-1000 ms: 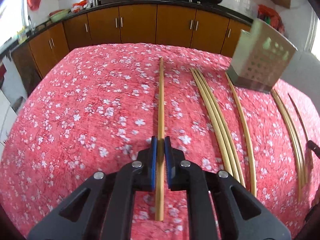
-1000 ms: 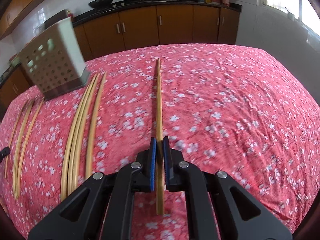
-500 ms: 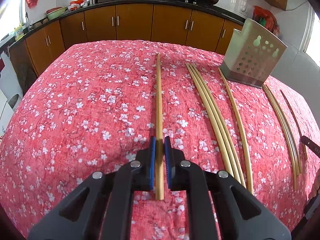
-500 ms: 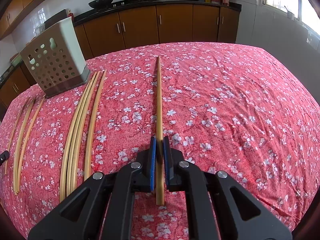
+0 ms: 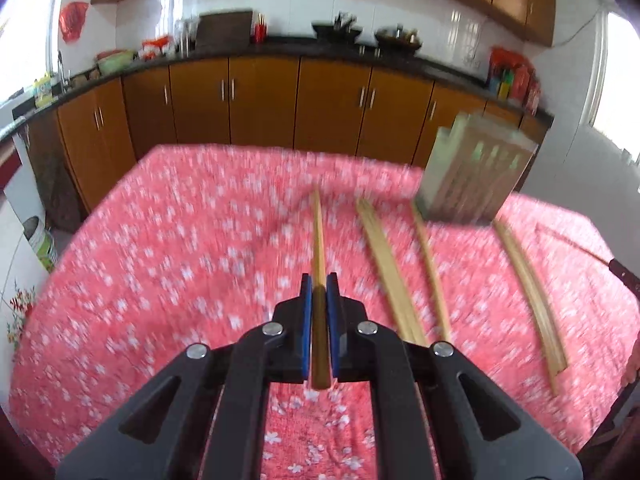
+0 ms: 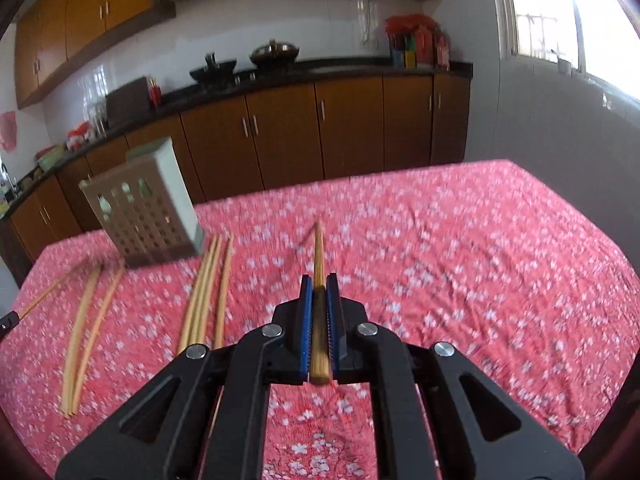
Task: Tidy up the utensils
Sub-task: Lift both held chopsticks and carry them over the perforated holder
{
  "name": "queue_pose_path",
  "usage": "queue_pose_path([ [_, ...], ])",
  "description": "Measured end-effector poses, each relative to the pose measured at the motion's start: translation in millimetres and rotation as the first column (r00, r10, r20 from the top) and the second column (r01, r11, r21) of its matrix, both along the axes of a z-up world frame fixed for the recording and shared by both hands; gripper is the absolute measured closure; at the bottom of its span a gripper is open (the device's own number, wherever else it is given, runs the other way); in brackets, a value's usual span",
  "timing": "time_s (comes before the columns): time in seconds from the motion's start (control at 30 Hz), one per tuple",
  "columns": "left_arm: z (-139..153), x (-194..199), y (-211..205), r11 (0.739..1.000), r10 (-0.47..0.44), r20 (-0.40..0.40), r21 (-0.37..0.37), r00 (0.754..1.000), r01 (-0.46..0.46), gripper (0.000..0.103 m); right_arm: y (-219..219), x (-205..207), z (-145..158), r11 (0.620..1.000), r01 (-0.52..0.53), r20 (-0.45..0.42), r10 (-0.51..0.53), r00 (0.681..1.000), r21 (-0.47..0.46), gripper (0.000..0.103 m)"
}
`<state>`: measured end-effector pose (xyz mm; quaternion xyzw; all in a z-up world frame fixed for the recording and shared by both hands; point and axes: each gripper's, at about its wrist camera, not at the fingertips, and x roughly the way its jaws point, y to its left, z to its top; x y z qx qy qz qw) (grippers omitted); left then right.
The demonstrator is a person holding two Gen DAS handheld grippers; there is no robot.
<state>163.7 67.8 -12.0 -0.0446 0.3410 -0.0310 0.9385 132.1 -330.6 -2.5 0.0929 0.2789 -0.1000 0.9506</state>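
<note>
With one chopstick (image 5: 318, 240) clamped in the left gripper (image 5: 319, 292) and another chopstick (image 6: 319, 252) in the right gripper (image 6: 319, 292), either could be pivoted out of its fingers and missed into the perforated holder (image 6: 148, 216) near the desk's far edge.

Both chopsticks (image 5: 318, 240) (image 6: 319, 252) now lifted, tips off cloth (image 5: 180, 240).

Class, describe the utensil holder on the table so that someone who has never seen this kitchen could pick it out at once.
Start at the table with the red flowered cloth. At its far edge, on the side toward the brown cabinets, stands the utensil holder, a pale, boxy, upright container. Its walls are punched with rows of holes, and it is the only standing thing there; the loose chopsticks around it all lie flat.
</note>
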Motion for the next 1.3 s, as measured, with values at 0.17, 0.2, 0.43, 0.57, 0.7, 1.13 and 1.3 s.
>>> queue_pose_path([
  [0.17,44.4,-5.1,2.2,0.999,0.029,0.124,-0.036,0.992,-0.024,0.095,-3.3,-5.5,32.8,1.0,-0.005,0.107,0.006,0.994,-0.007,0.095],
  [0.2,51.1,-5.7,3.2,0.999,0.034,0.141,-0.042,0.989,-0.028,0.095,-3.3,-4.7,35.7,1.0,-0.006,0.117,0.007,0.993,-0.007,0.095],
  [0.43,86.0,6.7,4.8,0.998,0.058,0.206,-0.035,0.977,-0.052,0.095,-5.3,2.7,59.6,1.0,0.001,0.17,0.003,0.986,-0.019,0.095],
  [0.57,104.9,16.4,4.3,0.998,0.062,0.226,-0.037,0.972,-0.055,0.095,-3.8,14.4,83.1,0.999,-0.012,0.207,0.019,0.978,-0.034,0.095],
  [0.7,134.8,26.8,-2.6,0.998,0.042,0.27,-0.053,0.962,-0.028,0.095,2.7,23.3,119.7,0.999,-0.039,0.287,0.048,0.957,-0.037,0.095],
  [1.13,240.7,56.2,-74.0,0.993,0.014,0.529,-0.107,0.849,0.05,0.095,53.0,57.9,191.8,0.984,-0.18,0.525,0.16,0.836,-0.013,0.095],
  [1.3,239.2,85.0,-96.4,0.985,0.032,0.538,-0.16,0.842,0.064,0.095,61.1,86.9,179.4,0.978,-0.209,0.501,0.182,0.846,-0.002,0.095],
])
